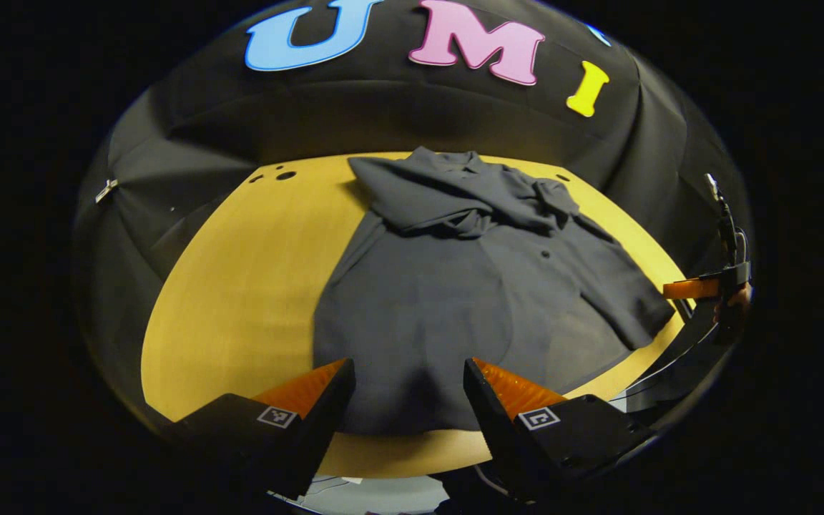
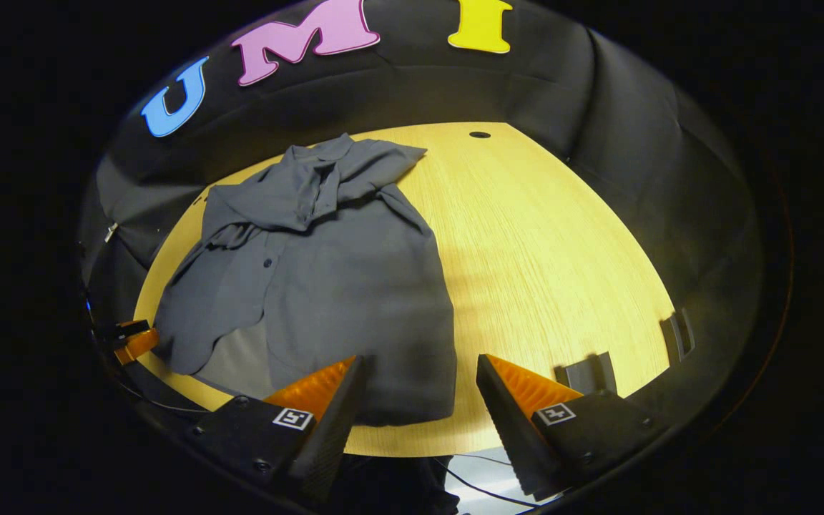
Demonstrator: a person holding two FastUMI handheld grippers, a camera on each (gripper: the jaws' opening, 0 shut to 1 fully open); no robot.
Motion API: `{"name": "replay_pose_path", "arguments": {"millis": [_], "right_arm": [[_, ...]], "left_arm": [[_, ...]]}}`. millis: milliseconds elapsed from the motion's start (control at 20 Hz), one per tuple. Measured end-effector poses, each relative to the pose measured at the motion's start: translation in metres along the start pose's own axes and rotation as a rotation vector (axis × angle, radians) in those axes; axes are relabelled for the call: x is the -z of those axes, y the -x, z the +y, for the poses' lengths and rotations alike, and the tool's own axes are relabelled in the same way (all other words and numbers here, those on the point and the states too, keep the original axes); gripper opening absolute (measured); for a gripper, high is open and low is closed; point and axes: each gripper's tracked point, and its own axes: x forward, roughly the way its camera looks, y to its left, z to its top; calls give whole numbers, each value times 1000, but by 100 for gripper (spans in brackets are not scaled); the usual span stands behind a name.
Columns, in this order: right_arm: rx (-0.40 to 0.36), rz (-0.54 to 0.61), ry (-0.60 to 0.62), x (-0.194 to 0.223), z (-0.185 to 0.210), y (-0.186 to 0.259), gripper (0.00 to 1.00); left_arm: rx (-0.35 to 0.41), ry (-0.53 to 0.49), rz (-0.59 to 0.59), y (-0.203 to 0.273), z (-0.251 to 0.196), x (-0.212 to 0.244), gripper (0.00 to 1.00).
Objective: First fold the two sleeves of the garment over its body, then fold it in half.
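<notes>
A dark grey button shirt (image 1: 448, 286) lies flat on the yellow wooden table (image 1: 240, 286), collar at the far side. Both sleeves are folded in, bunched across the chest (image 1: 469, 204). My left gripper (image 1: 408, 365) is open just above the near hem, its orange fingers straddling the middle of the hem. In the right gripper view the shirt (image 2: 340, 279) lies left of centre, and my right gripper (image 2: 420, 359) is open over the hem's right corner (image 2: 433, 408). Each gripper appears small at the edge of the other's view: the right gripper (image 1: 691, 289) and the left gripper (image 2: 133, 342).
Round holes in the table top sit near the far edge (image 1: 285, 175) (image 2: 480, 134). Two grey clips (image 2: 587, 372) (image 2: 677, 336) stand on the table's near right edge. Bare wood stretches right of the shirt (image 2: 555, 250). Black cloth walls surround the table.
</notes>
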Motion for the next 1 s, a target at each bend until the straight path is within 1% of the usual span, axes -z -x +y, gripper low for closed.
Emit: {"name": "replay_pose_path", "arguments": {"millis": [150, 400, 450, 500, 600, 700, 750, 800, 850, 900, 950, 1000], "right_arm": [[15, 19, 4, 8, -1, -4, 96], [13, 45, 16, 18, 5, -14, 96], [13, 51, 18, 18, 6, -17, 96], [11, 56, 19, 21, 9, -20, 97], [9, 66, 27, 23, 14, -27, 97], [31, 79, 76, 27, 15, -31, 97], [23, 60, 97, 23, 18, -33, 98], [22, 65, 101, 25, 19, -33, 98], [19, 62, 88, 25, 20, -36, 99], [14, 56, 91, 22, 22, -37, 87], [-24, 57, 124, 22, 31, -38, 88], [-71, 52, 152, 21, 43, -41, 62]], "left_arm": [[-40, 11, 21, -4, 18, 8, 96], [-91, 26, 67, -11, 42, 21, 96], [-96, 28, 82, -14, 44, 25, 92], [-93, 33, 94, -16, 44, 28, 96], [-84, 32, 100, -14, 43, 28, 96], [-75, 18, 118, -17, 42, 31, 97], [-74, 14, 118, -18, 42, 28, 98], [-76, 14, 134, -18, 40, 30, 99], [-64, 8, 136, -21, 36, 26, 99], [-43, -21, 144, -23, 29, 28, 92], [1, -57, 141, -25, 19, 26, 75], [40, -88, 129, -27, 9, 25, 59]]}}
